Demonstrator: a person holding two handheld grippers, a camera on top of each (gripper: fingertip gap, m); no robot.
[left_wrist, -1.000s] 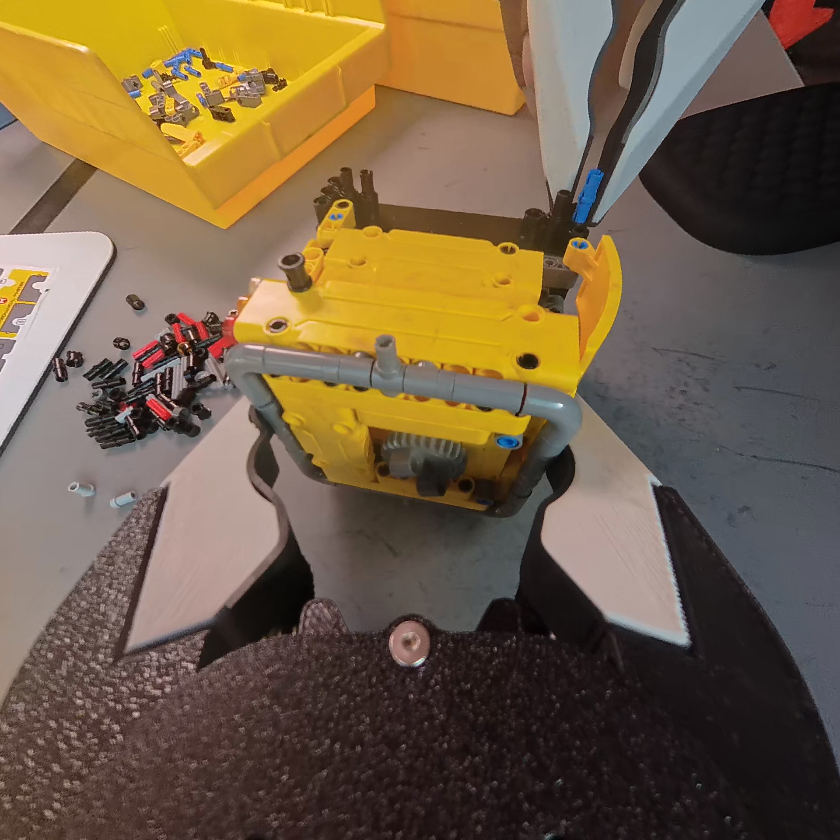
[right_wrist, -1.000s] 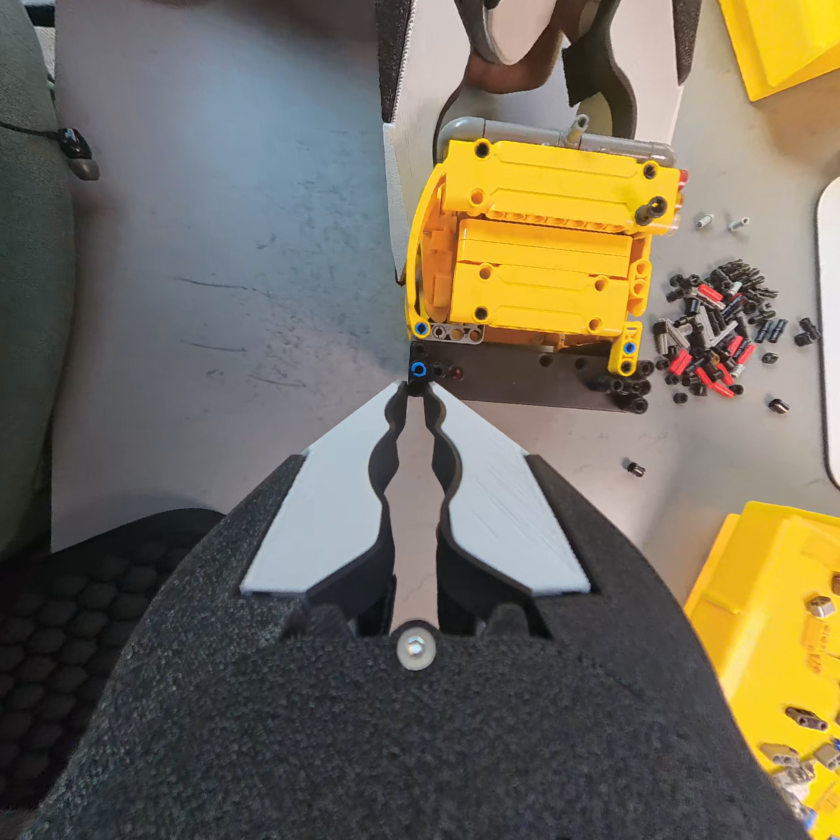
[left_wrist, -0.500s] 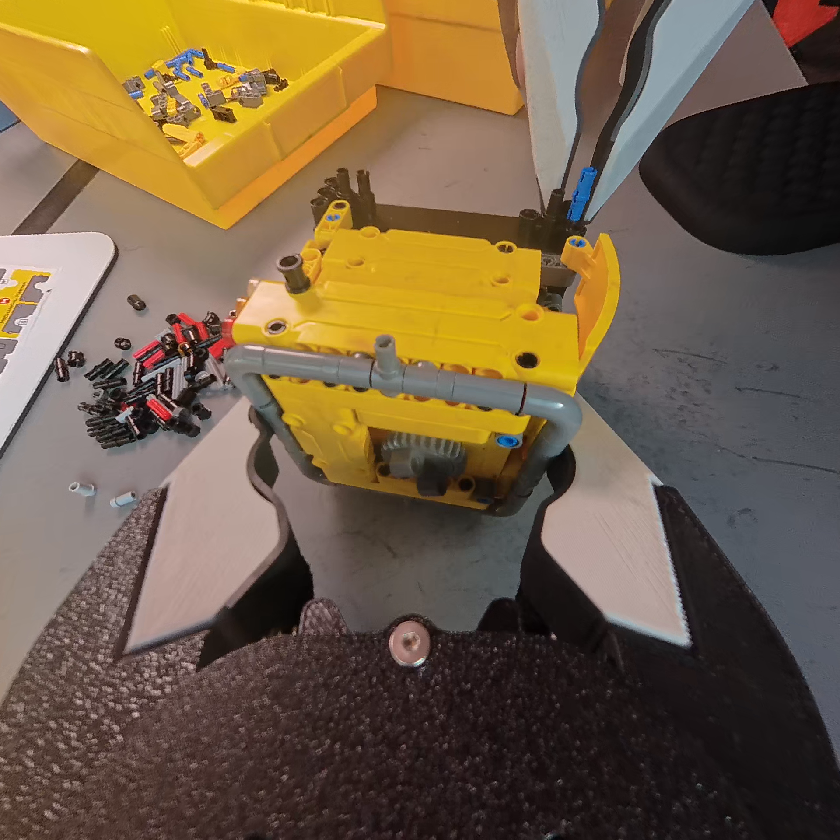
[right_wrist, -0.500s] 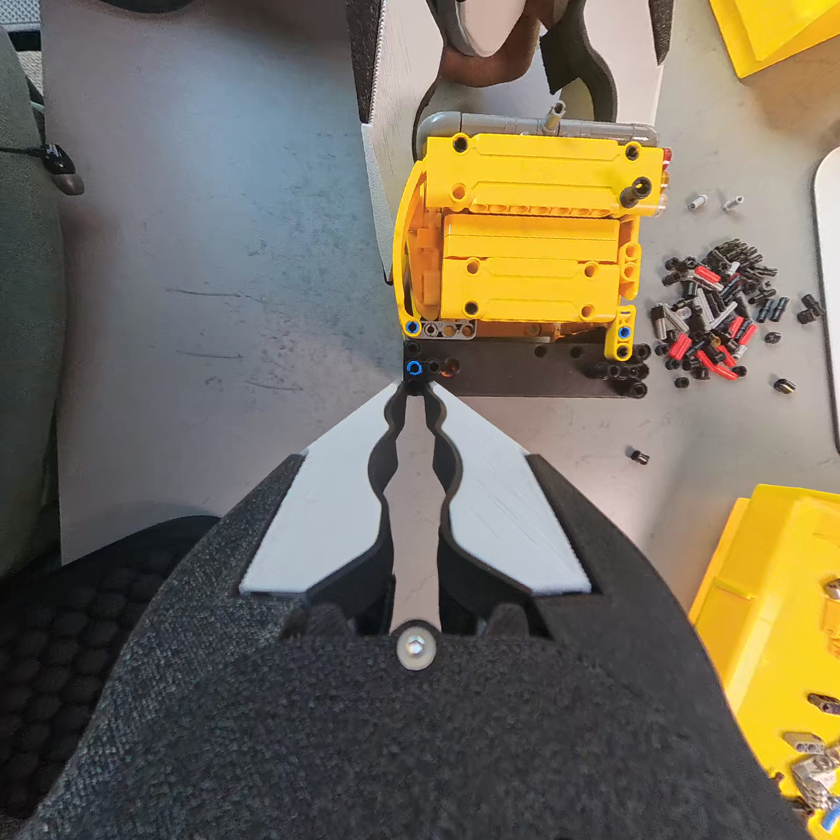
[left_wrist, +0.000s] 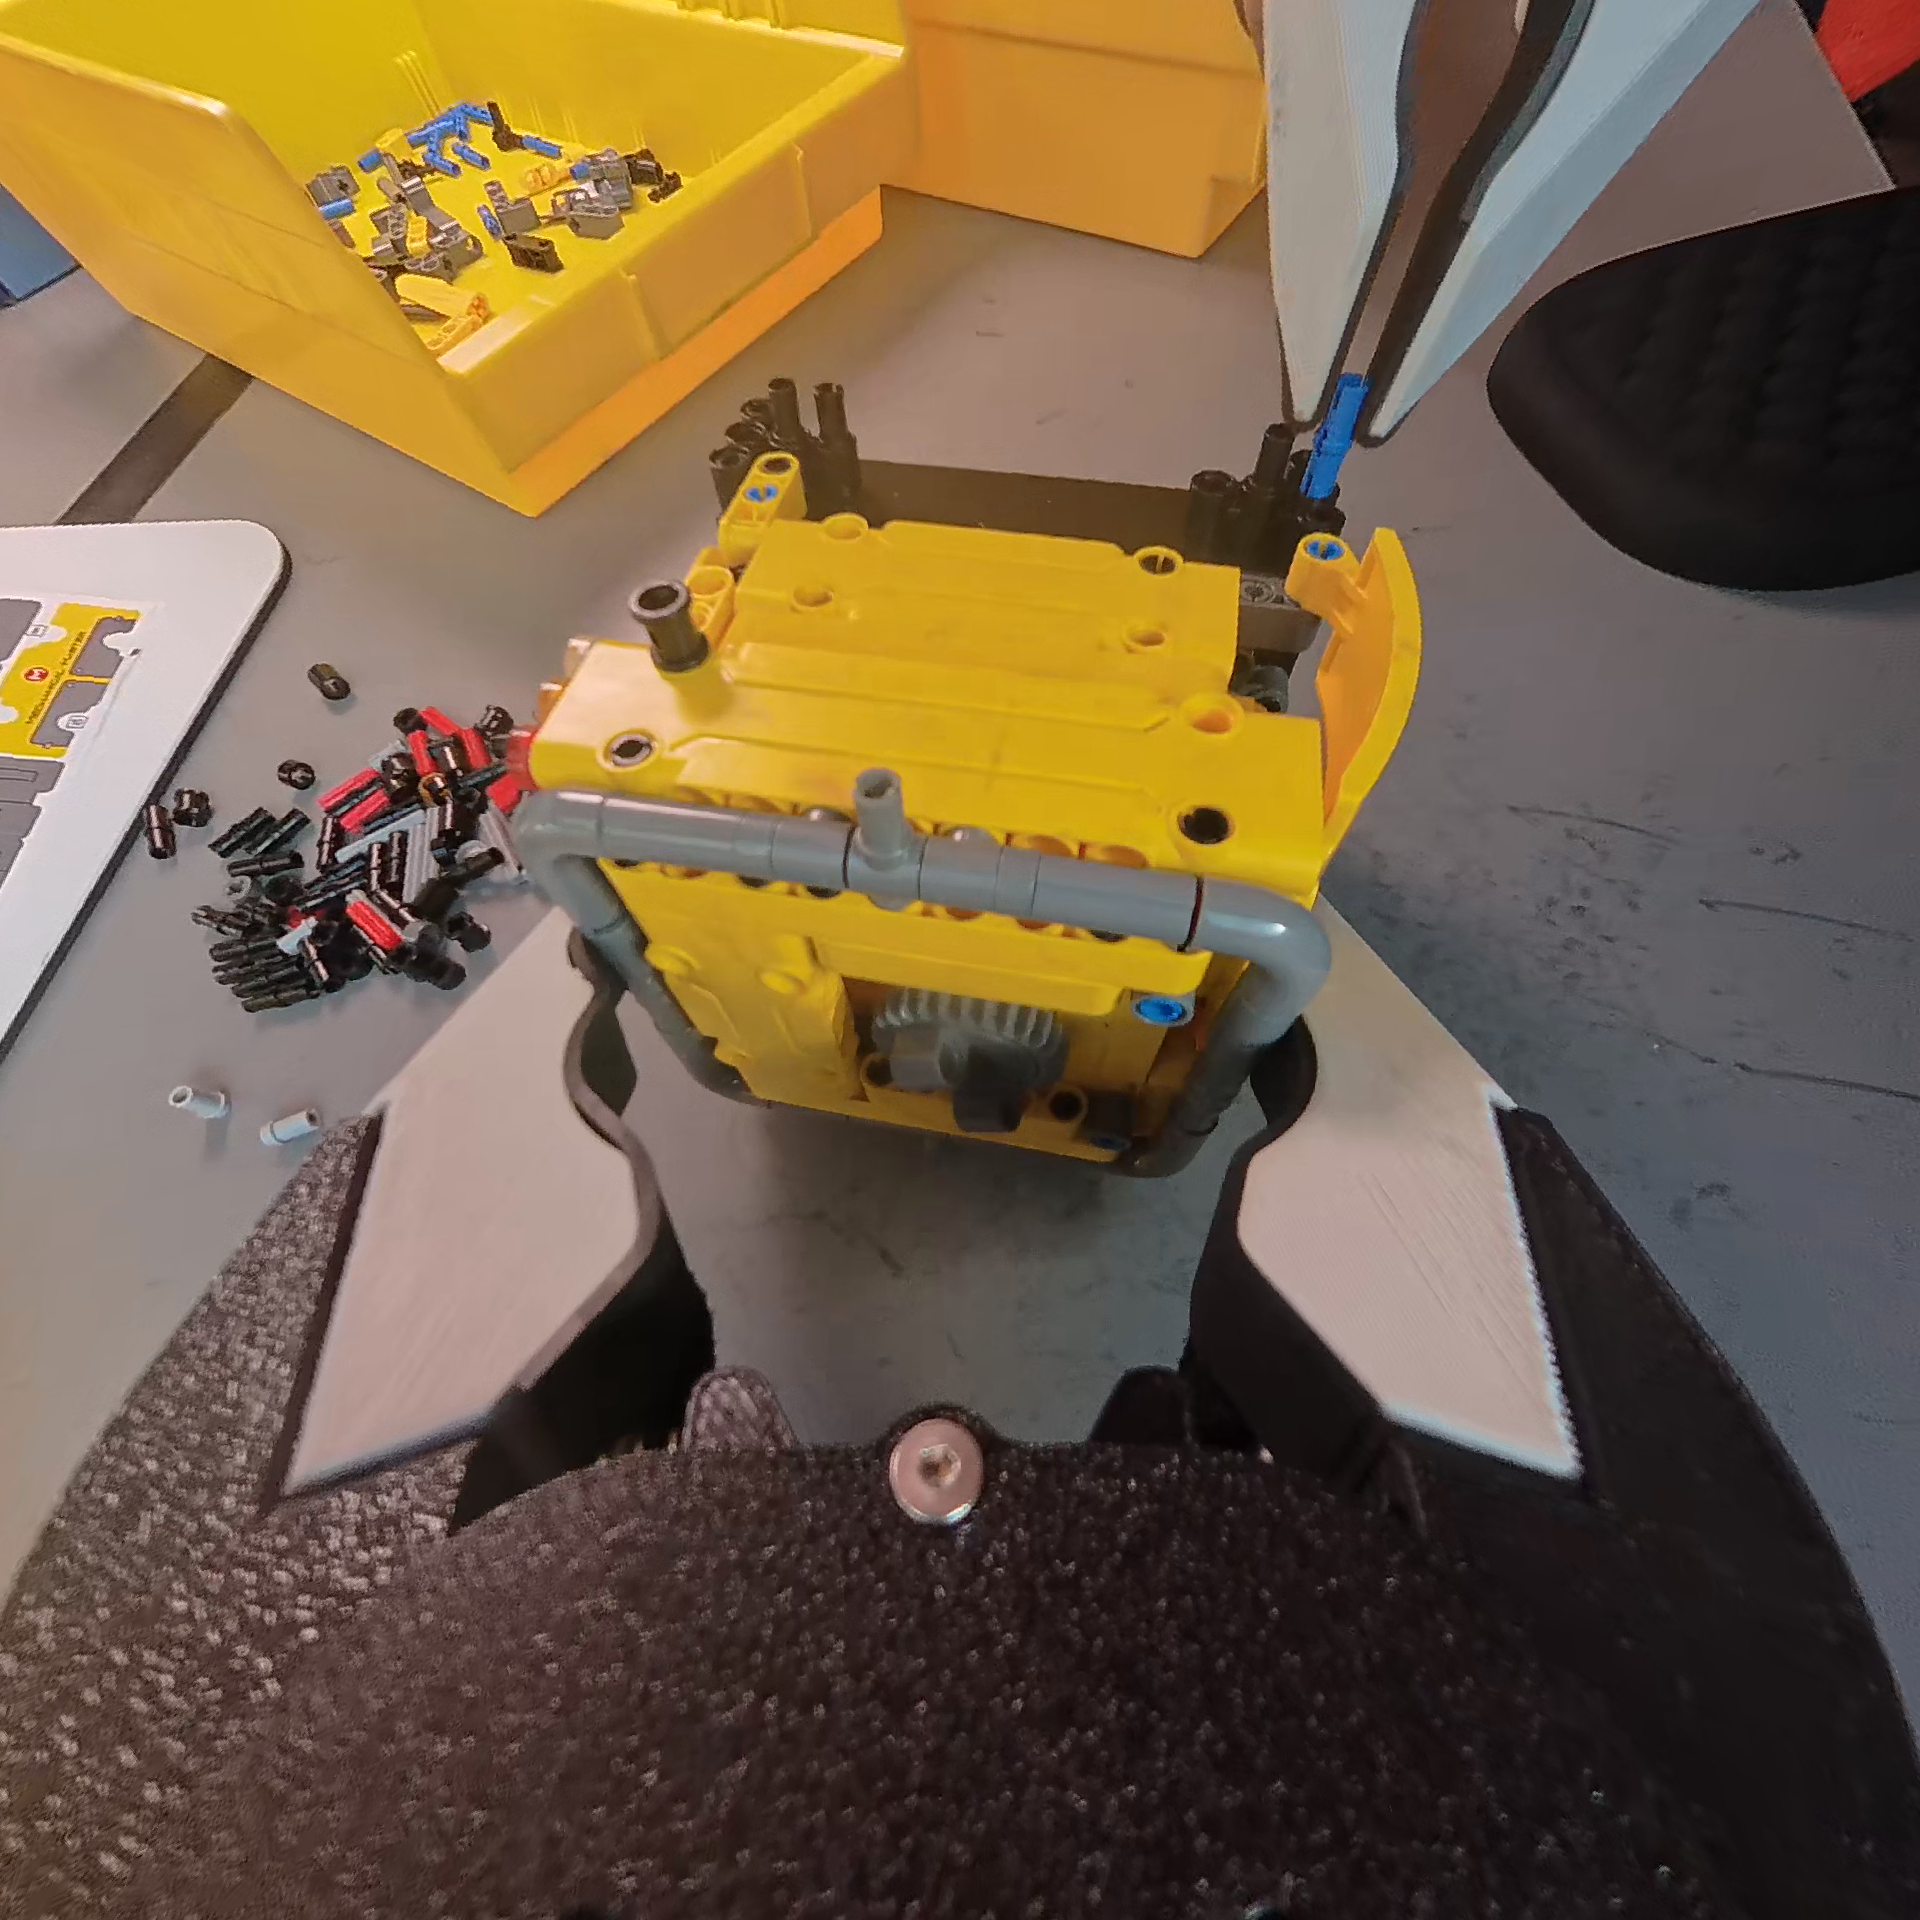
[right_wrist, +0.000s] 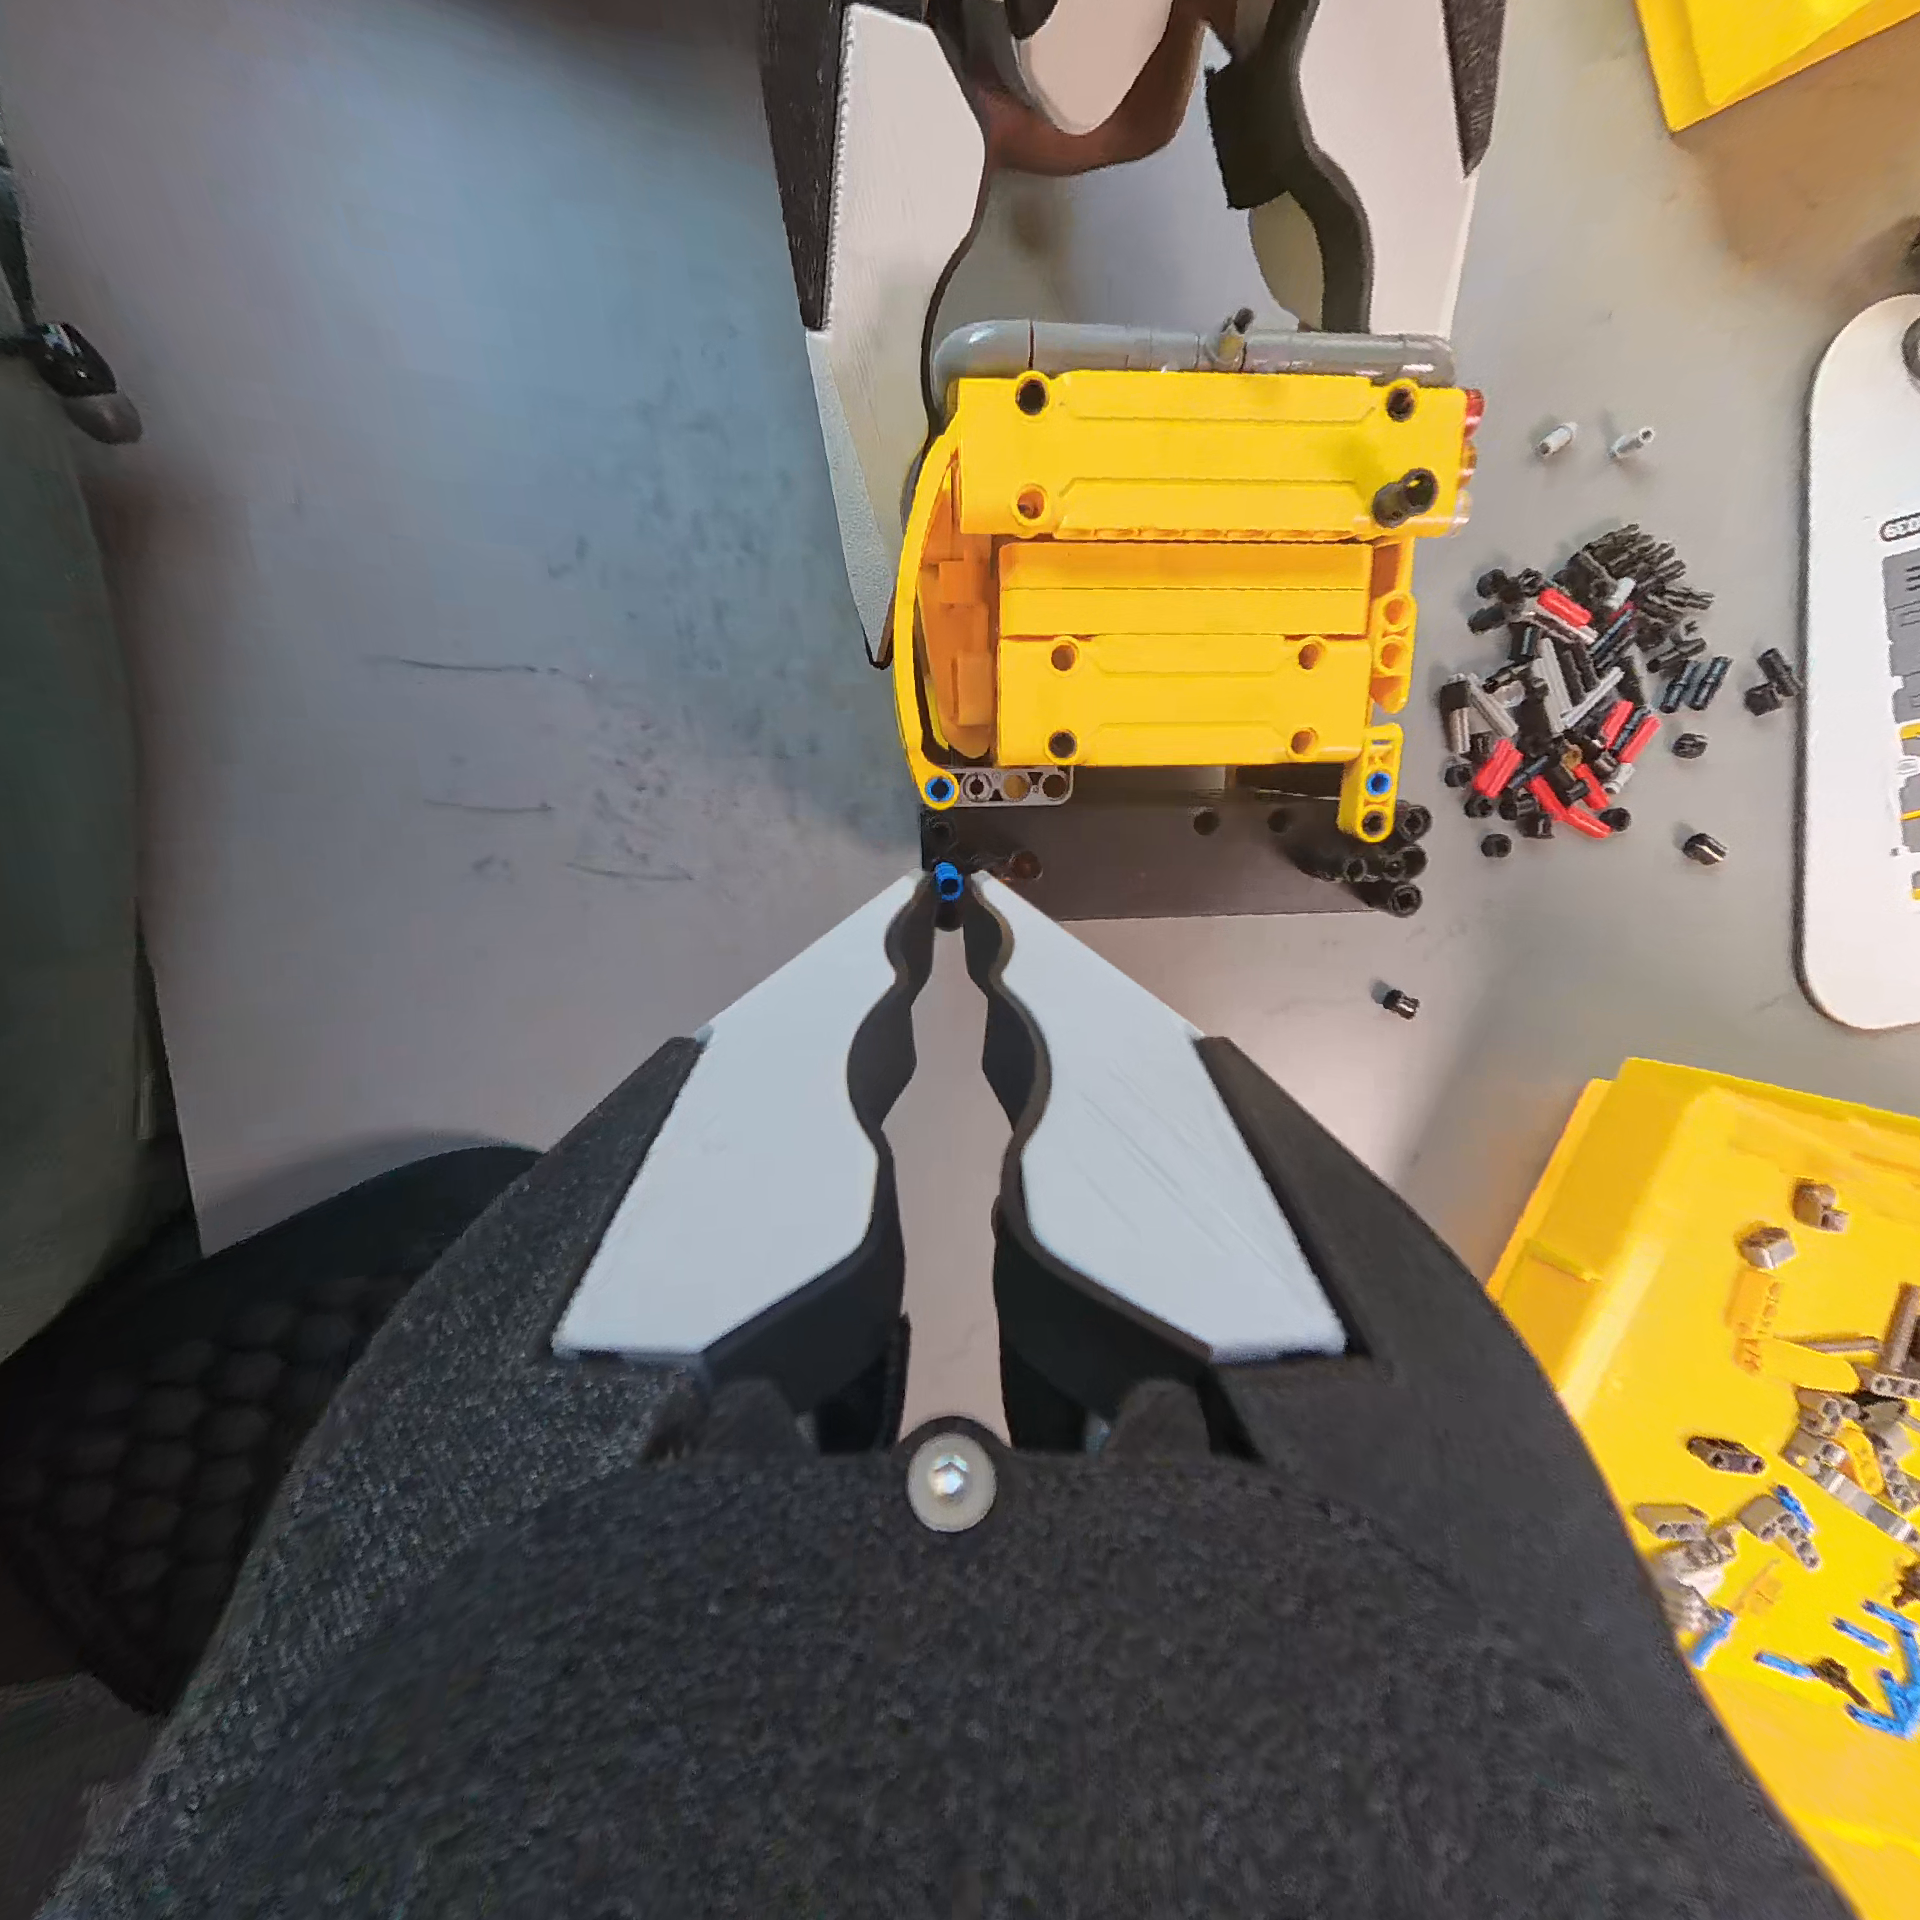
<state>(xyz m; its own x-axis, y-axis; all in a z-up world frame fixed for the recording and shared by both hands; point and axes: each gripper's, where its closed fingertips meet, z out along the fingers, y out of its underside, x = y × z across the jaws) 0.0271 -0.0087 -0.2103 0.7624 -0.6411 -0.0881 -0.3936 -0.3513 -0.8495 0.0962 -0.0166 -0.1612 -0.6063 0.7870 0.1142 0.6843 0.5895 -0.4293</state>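
Left wrist view: blue pin (left_wrist: 1328, 441), pinched in the narrow jaws of the right gripper (left_wrist: 1340, 416), had lifted slightly versus a second earlier and now stood over the black plate (left_wrist: 1039, 497) corner behind the yellow model (left_wrist: 935, 790). Left gripper (left_wrist: 935, 997) stayed put, jaws spread wide, clamping the model's sides on the grey table (left_wrist: 1610, 935). Right gripper pointed steeply down.

The brick model (left_wrist: 966, 727) is bright yellow with a grey tube frame (left_wrist: 914, 862), a grey gear (left_wrist: 966, 1034) and a black base plate (right_wrist: 1132, 862). The pin (left_wrist: 1333, 436) between the white, black-lined fingers (left_wrist: 1320, 208) is blue. The loose pins (left_wrist: 353, 883) are black, red and grey. The bins (left_wrist: 582, 312) are yellow, the table (left_wrist: 1610, 935) mottled grey.
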